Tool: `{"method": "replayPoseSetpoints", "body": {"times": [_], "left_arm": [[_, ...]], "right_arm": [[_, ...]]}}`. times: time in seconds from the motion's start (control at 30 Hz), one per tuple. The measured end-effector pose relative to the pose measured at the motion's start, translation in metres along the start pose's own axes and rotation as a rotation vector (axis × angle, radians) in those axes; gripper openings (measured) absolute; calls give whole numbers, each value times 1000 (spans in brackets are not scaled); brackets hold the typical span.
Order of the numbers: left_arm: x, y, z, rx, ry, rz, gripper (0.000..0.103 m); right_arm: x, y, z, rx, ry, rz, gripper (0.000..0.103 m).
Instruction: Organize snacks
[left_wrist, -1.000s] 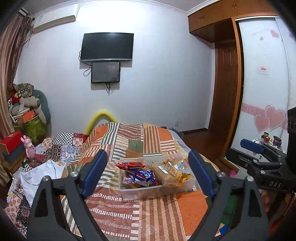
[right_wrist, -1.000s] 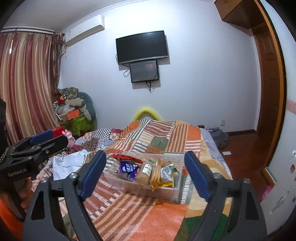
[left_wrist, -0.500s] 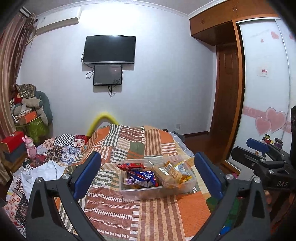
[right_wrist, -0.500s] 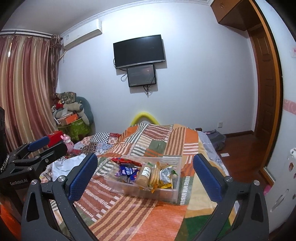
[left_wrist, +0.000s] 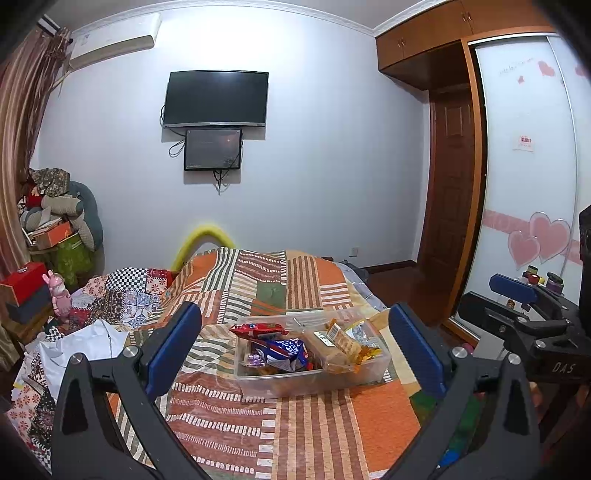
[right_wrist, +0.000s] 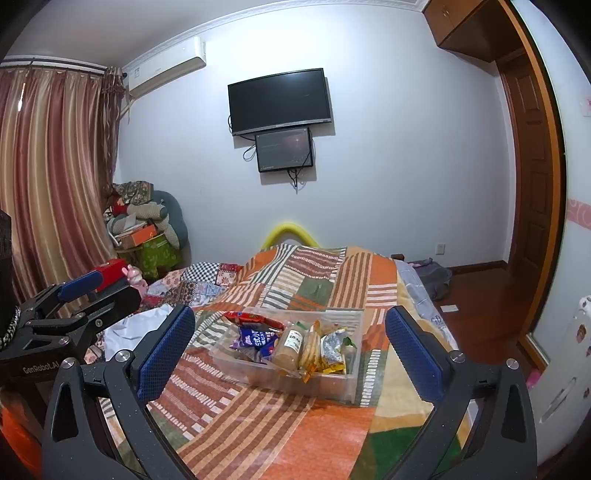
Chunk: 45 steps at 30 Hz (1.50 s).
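Note:
A clear plastic bin (left_wrist: 354, 376) (right_wrist: 343, 384) full of snack packets sits on a patchwork bed. In it lie a red packet (left_wrist: 256, 328) (right_wrist: 251, 318), a blue packet (left_wrist: 286, 350) (right_wrist: 255, 338), a tan biscuit pack (left_wrist: 332, 349) (right_wrist: 290, 343) and yellow packets (right_wrist: 332, 352). My left gripper (left_wrist: 295, 347) is open and empty, held back from the bin. My right gripper (right_wrist: 290, 349) is open and empty, also short of the bin. Each gripper shows at the edge of the other's view, the right one (left_wrist: 517, 295) and the left one (right_wrist: 81, 291).
The striped orange bedspread (left_wrist: 314, 424) fills the foreground. Crumpled clothes and quilts (left_wrist: 92, 314) lie on the bed's left. A pile of boxes and cushions (left_wrist: 55, 229) stands in the left corner. A wardrobe with heart stickers (left_wrist: 528, 184) and a door (right_wrist: 532, 166) are at right.
Both grippers have opened wider and tilted up slightly, so the bin sits a little lower between the fingers. Nothing was picked up.

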<state>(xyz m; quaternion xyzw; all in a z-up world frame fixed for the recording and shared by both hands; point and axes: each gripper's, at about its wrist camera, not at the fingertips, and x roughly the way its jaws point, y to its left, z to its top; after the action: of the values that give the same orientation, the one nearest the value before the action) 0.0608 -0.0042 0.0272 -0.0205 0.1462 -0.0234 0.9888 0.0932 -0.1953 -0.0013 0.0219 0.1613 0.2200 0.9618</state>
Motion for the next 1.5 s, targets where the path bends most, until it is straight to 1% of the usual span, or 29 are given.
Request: {"method": "replayPoseSetpoints", "body": {"times": [0.57, 1.13, 1.33, 1.5], "left_arm": [[4, 2, -2, -26, 9, -5, 103], [5, 1, -3, -25, 10, -16, 103], [7, 0, -4, -27, 20, -36, 103], [7, -1, -5, -28, 14, -28, 103]], "right_arm": [[0, 1, -2, -3, 2, -4, 103], [-2, 2, -4, -7, -1, -4, 103], [-2, 3, -3, -8, 0, -2, 103], [-2, 3, -3, -9, 2, -4, 103]]}}
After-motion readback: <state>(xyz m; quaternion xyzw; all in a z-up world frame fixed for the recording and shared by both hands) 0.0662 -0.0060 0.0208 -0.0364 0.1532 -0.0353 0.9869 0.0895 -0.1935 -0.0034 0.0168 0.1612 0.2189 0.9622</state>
